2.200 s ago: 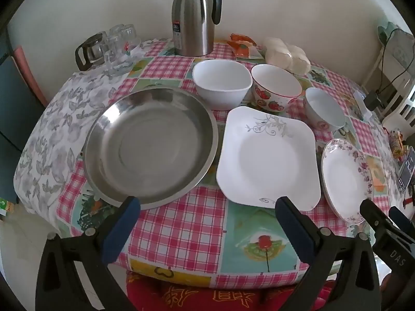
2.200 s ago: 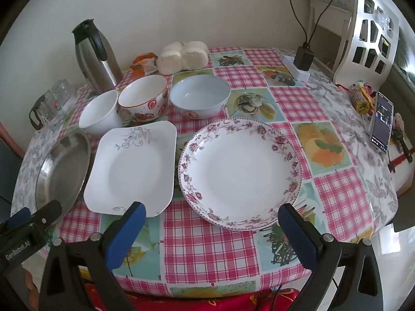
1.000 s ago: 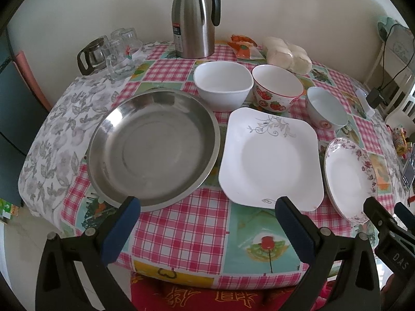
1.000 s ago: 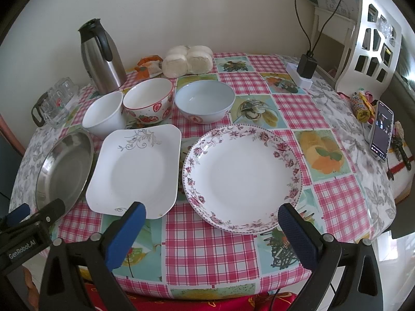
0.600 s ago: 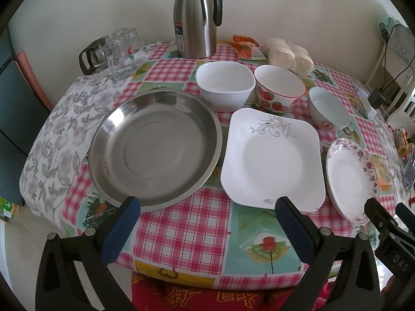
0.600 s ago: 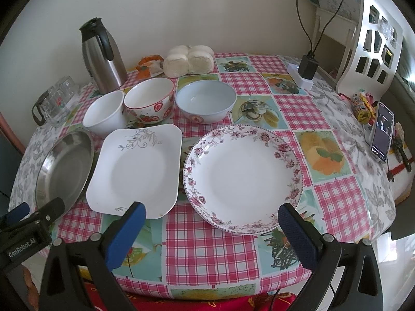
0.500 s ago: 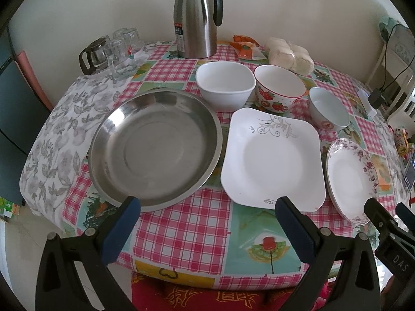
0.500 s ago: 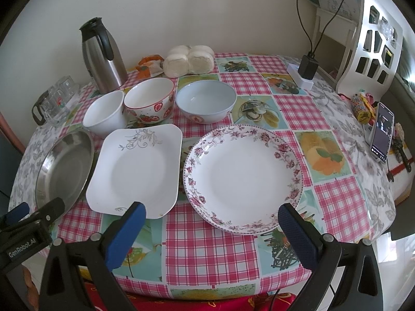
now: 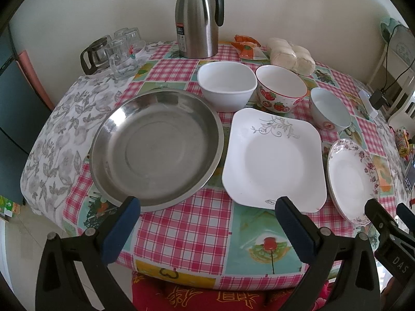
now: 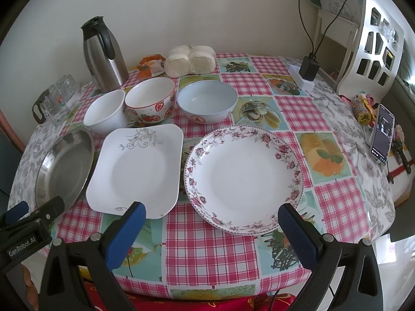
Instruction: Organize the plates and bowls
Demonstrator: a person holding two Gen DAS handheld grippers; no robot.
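Round table [image 9: 181, 233] w/ pink check cloth, all dishes on it. Biggest: steel pan [image 9: 157, 149] at left, empty, rim just beside the square white plate [image 9: 273, 160], center. Floral round plate [image 10: 242, 178] to the right of the square one, rims near/touching, can't tell which. Steel thermos [image 9: 198, 16] upright at back edge near wall. Back row behind plates, L to R: white squarish bowl [image 9: 227, 84], strawberry bowl [image 9: 281, 88], pale blue bowl [image 10: 207, 101]; first two touching, blue one apart. All upright, empty. Glass cups [image 9: 122, 51] at back left. Bag of buns [image 10: 190, 61] at back. Phone [image 10: 382, 134] at right edge.

L gripper [image 9: 207, 228] wide open, nothing held, hovers over near table edge, in front of pan + square plate. R gripper [image 10: 211, 235] also spread wide, empty, over near edge before floral plate.
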